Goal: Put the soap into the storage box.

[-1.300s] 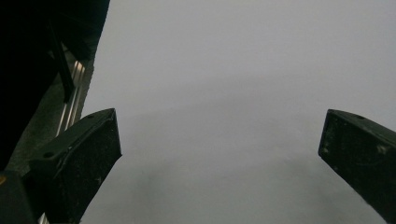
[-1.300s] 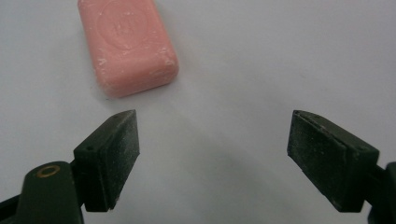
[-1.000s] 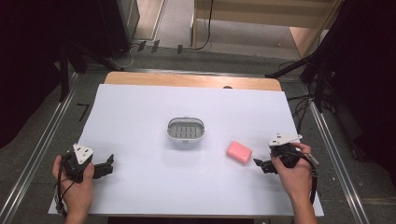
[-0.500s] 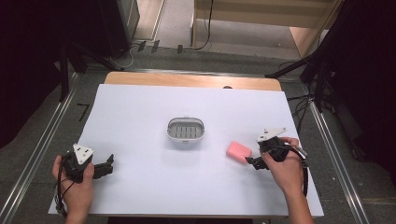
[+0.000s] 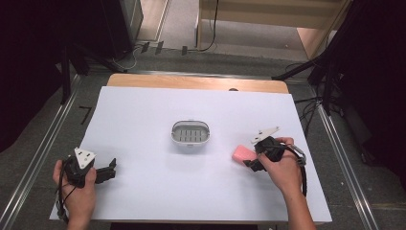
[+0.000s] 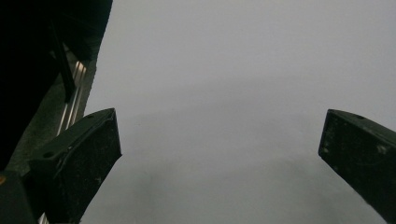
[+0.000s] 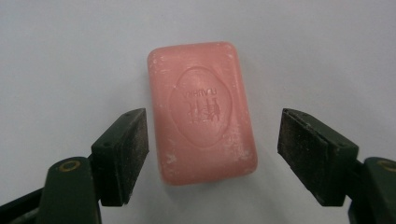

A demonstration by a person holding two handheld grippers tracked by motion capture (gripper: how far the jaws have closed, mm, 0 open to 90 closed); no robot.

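A pink soap bar (image 5: 242, 153) lies flat on the white table sheet, right of centre. In the right gripper view the soap bar (image 7: 201, 112) sits between the two black jaws of my right gripper (image 7: 213, 123). The left pad is almost against the bar's edge, and a clear gap remains at the right pad. These jaws have just been closing around the bar. In the high view the right gripper (image 5: 253, 156) sits at the bar's right side. My left gripper (image 5: 108, 172) rests near the front left corner, open over bare sheet (image 6: 219, 130).
A grey oval soap dish (image 5: 174, 132) with a slotted floor stands at the table's middle, left and slightly beyond the soap. The white sheet (image 5: 143, 110) covers a wooden table. Metal rails run along both sides, with cables on the floor beyond.
My right hand has moved left up to the soap, so its jaws now flank the bar and stand narrower. The left hand has stayed put.
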